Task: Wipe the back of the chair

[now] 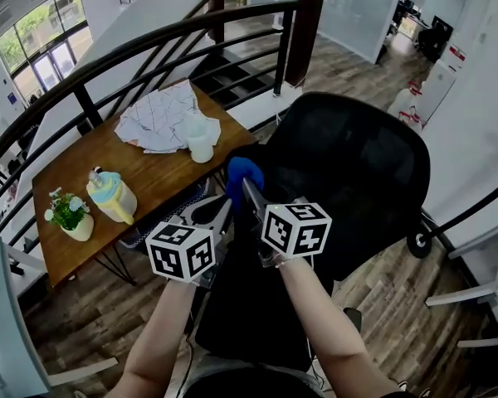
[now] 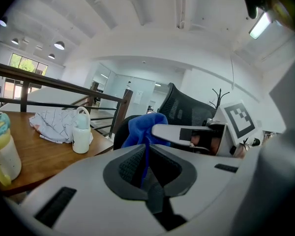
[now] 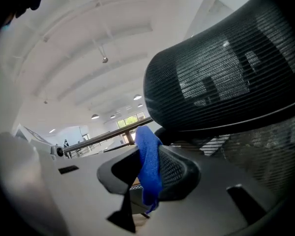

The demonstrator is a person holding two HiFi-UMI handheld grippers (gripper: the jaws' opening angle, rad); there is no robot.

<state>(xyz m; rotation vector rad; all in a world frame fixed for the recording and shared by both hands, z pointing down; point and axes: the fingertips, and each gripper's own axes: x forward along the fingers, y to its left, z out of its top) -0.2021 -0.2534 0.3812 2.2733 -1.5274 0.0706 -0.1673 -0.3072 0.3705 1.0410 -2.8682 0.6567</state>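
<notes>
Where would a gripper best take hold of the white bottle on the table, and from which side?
Probably round the bottle's straight body, jaws level, from the chair's side: it stands upright near the table edge with that side bare, while the crumpled sheet lies against its far side.

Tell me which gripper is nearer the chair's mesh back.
Right. The right gripper, shut on the blue cloth, sits close beside the chair back. The left gripper is next to it on the wooden table side, farther from the mesh.
</notes>
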